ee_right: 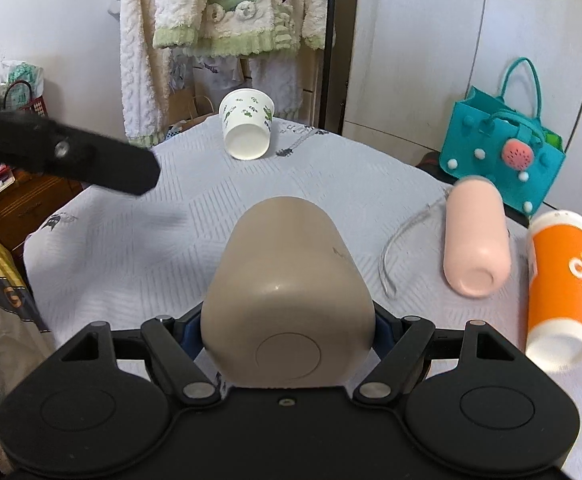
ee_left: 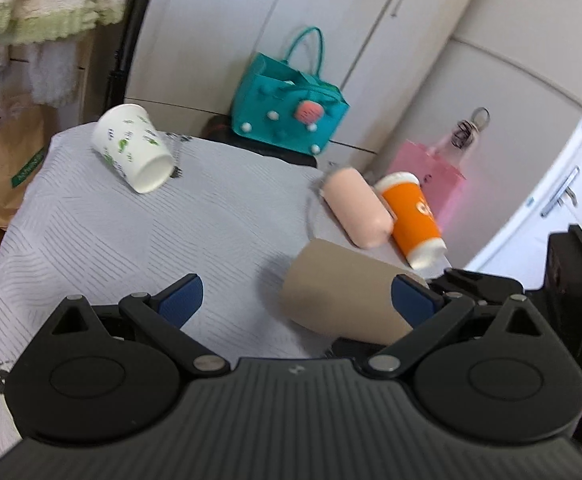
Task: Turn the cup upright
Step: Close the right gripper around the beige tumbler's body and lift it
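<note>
A tan cup (ee_right: 287, 292) lies on its side with its base toward the right wrist camera. My right gripper (ee_right: 287, 326) is shut on the tan cup near its base. The same cup (ee_left: 339, 292) shows in the left wrist view, at the right. My left gripper (ee_left: 295, 300) is open and empty above the cloth, its right finger close beside the cup. A white cup with green print (ee_left: 133, 148) (ee_right: 247, 128) lies on its side at the far edge. A pink cup (ee_right: 475, 236) (ee_left: 357, 206) and an orange cup (ee_right: 561, 284) (ee_left: 411, 216) lie on their sides at the right.
The table carries a light grey cloth (ee_right: 139, 248) (ee_left: 131, 248). A teal felt bag (ee_right: 503, 152) (ee_left: 287, 116) stands behind it, and a pink bag (ee_left: 431, 168) to the right. Clothes (ee_right: 219, 12) hang at the back. A thin cord (ee_right: 403, 240) lies by the pink cup.
</note>
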The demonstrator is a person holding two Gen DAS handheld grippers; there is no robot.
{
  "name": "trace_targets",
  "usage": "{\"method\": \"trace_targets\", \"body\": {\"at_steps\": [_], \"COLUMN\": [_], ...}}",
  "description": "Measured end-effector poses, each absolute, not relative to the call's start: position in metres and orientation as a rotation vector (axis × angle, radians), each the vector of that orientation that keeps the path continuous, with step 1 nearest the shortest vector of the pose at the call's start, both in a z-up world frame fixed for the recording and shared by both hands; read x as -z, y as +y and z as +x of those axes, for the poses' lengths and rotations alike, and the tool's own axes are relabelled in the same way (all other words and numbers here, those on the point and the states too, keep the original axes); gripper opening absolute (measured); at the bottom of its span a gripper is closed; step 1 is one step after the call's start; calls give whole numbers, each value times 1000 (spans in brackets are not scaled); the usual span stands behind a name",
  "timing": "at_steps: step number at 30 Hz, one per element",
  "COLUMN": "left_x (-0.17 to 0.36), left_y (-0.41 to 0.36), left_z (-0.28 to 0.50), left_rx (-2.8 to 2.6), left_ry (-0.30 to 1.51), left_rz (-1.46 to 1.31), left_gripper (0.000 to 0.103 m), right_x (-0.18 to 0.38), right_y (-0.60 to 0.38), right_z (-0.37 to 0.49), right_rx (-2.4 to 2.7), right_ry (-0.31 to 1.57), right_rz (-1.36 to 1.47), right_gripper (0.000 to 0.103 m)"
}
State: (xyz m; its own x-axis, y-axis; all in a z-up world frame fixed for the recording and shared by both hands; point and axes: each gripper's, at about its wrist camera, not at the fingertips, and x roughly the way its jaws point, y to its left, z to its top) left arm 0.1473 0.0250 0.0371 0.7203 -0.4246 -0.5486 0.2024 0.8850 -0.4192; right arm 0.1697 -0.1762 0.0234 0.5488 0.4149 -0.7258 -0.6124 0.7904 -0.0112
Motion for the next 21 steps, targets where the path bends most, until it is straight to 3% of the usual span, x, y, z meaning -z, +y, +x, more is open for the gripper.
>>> {"method": "trace_targets", "body": {"at_steps": [21], "left_x": [-22], "left_y": [-14], "left_z": [124], "left_rx": [440], "left_ry": [789], "left_rz": [-365], "left_gripper": [101], "right_x": [-14], "right_y": [-202], "right_z": [138], "right_rx": [-592], "right_ry": [807], "right_rz": [-231], "right_gripper": [81]}}
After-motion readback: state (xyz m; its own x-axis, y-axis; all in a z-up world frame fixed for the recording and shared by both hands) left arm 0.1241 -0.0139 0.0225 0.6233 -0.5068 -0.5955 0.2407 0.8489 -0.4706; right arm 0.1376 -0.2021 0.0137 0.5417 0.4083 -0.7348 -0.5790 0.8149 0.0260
